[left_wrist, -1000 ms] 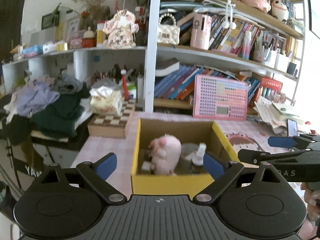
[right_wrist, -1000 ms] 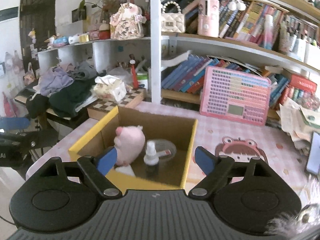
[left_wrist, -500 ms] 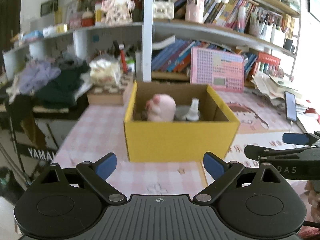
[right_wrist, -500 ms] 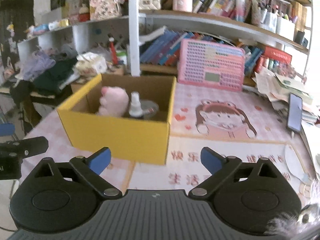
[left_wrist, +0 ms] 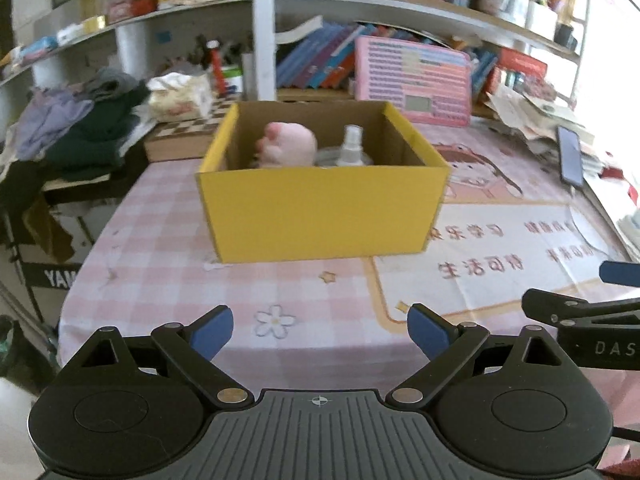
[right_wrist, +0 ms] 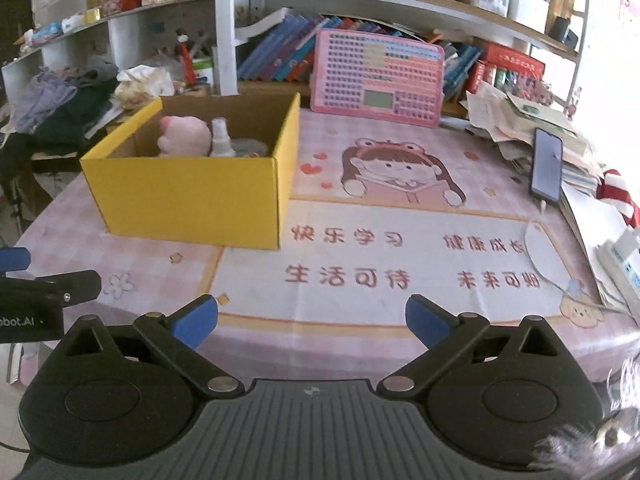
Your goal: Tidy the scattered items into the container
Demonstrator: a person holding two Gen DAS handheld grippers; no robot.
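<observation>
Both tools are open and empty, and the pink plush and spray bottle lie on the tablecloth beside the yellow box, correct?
Not quite. The pink plush and spray bottle stand inside the yellow box, as the right wrist view shows. The left tool and right tool are open and empty.

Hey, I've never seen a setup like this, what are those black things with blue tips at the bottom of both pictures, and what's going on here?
Those are hand-held grippers, one in each of a person's hands, not a robot arm. Each carries a wide-angle camera looking forward along its two blue-padded fingers. One picture comes from the left gripper, the other from the right gripper; each also glimpses the other at its edge. Both are open and hold nothing. Ahead, on a pink tablecloth with a cartoon girl, stands a yellow cardboard box. Inside it are a pink plush toy, a small spray bottle and what may be a clear lid. A phone lies to the right, beside a pile of papers.
</observation>
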